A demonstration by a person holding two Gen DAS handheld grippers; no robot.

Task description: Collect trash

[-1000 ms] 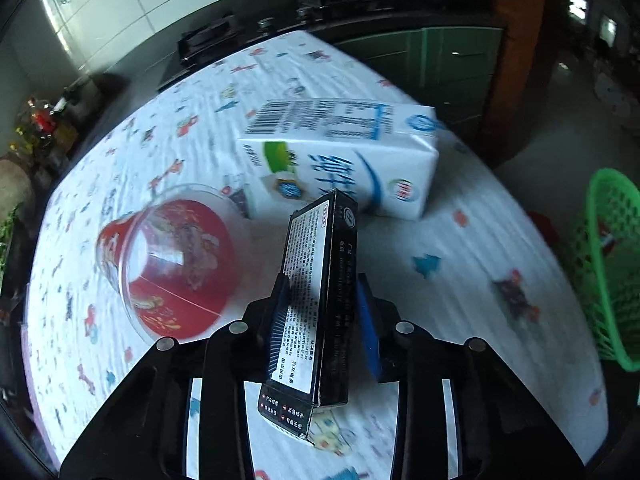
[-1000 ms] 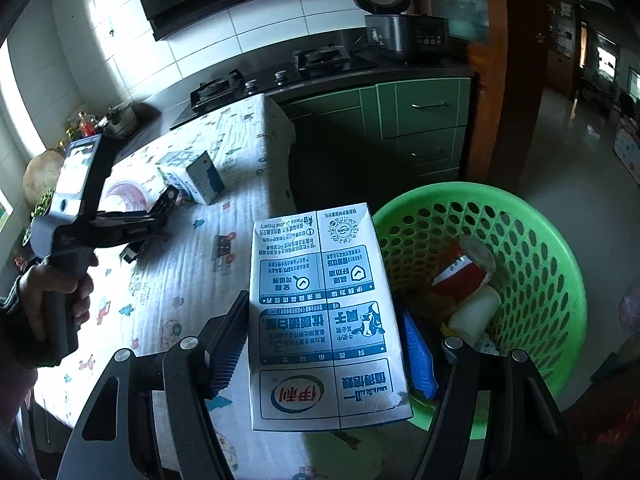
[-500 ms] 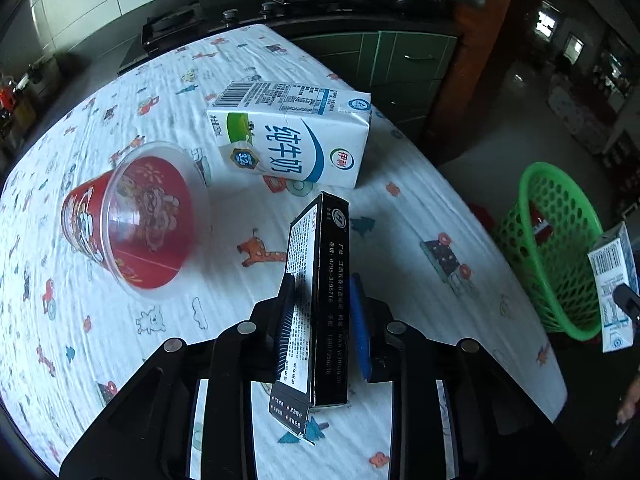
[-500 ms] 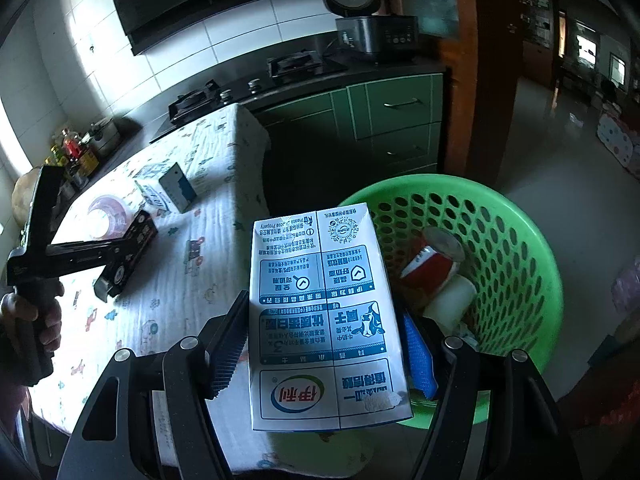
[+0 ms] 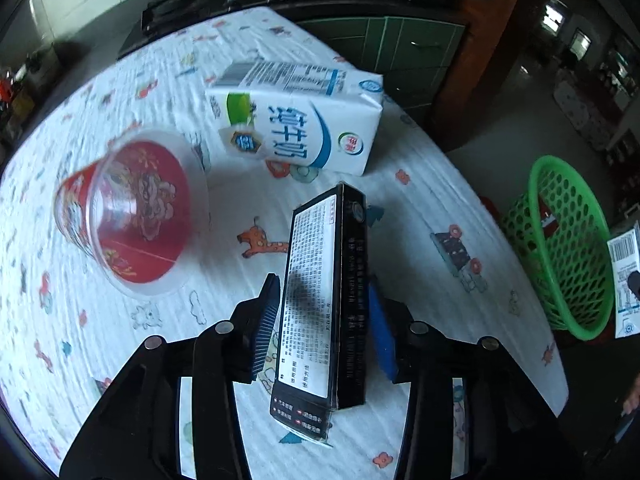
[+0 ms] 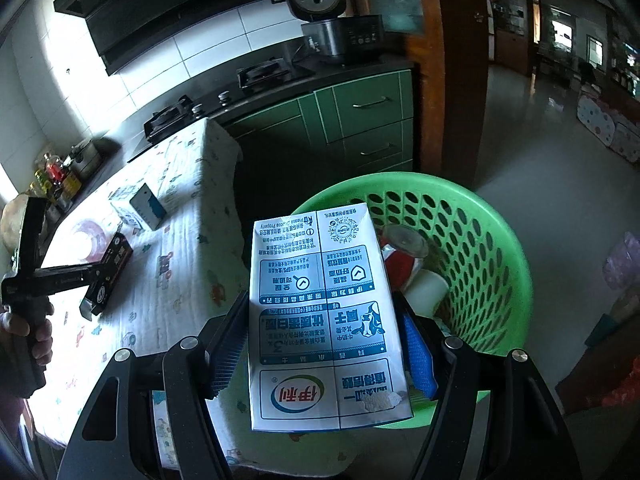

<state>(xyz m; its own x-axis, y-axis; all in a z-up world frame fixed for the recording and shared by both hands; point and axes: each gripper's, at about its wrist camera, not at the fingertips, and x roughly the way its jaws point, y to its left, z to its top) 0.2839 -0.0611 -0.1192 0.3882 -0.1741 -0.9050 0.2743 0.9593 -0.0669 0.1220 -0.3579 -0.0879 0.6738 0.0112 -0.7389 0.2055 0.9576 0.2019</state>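
Left gripper [image 5: 320, 316] angled down over the table [image 5: 460, 208], jaws opening, a black box [image 5: 320, 300] standing between them; a sliver of gap showing at each pad, so apparently no longer pinched, though hard to be sure at this angle. Box tilted, its lower end near the table's near edge. Beyond it, toward the middle of the patterned cloth, a white milk carton [image 5: 300, 120] lying on its side; to the left, a red cup [image 5: 132, 212] tipped over under a clear lid, mouth facing the camera.

Right gripper [image 6: 324, 340] clamped across a second white carton [image 6: 324, 320], pads pressed to both sides, printed panel facing up. Carton held just above the near rim of the green basket [image 6: 480, 248], standing on the floor off the table's corner. Inside the basket, a red-and-white container and other scraps, partly hidden. Left hand [image 6: 28, 328] visible at the frame's left edge, gripping its handle.
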